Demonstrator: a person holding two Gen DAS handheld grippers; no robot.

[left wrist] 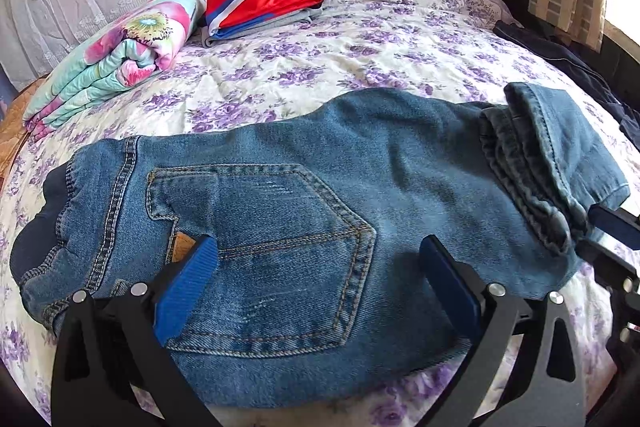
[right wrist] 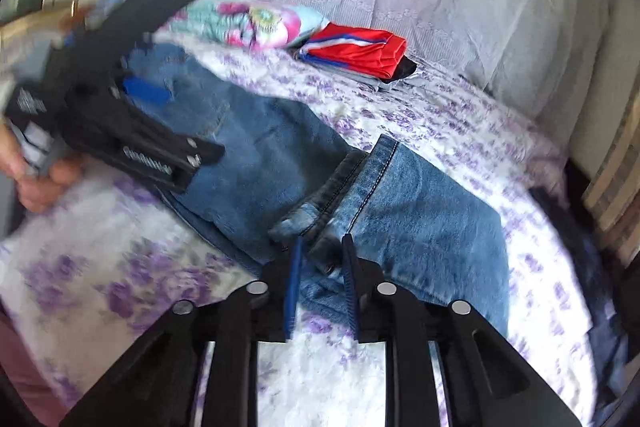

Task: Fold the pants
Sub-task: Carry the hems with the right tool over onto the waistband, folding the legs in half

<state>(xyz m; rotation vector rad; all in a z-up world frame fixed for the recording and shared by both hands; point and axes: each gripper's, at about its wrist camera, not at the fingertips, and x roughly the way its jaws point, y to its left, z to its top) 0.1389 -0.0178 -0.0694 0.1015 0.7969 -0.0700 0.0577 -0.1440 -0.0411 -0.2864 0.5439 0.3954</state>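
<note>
Jeans (left wrist: 304, 195) lie folded across the floral bedspread (left wrist: 360, 39), waistband at one end, hems doubled back at the other. Above the back pocket (left wrist: 272, 247) the left gripper (left wrist: 320, 247) hovers, level and pointing toward the headboard, fingers spread wide, holding nothing. At the hem end, the right gripper (right wrist: 320, 255) angles down low, its fingers pinching the denim cuff (right wrist: 320, 247).

The left tool (left wrist: 320, 247) is held low with its two blue-padded fingers (left wrist: 188, 287) spread wide apart, nothing clamped between them. The right tool (right wrist: 320, 259) is held with its fingers (right wrist: 295, 287) drawn close together, denim pinched between the pads. A bare hand (right wrist: 36, 179) is seen gripping the left tool's handle.
</note>
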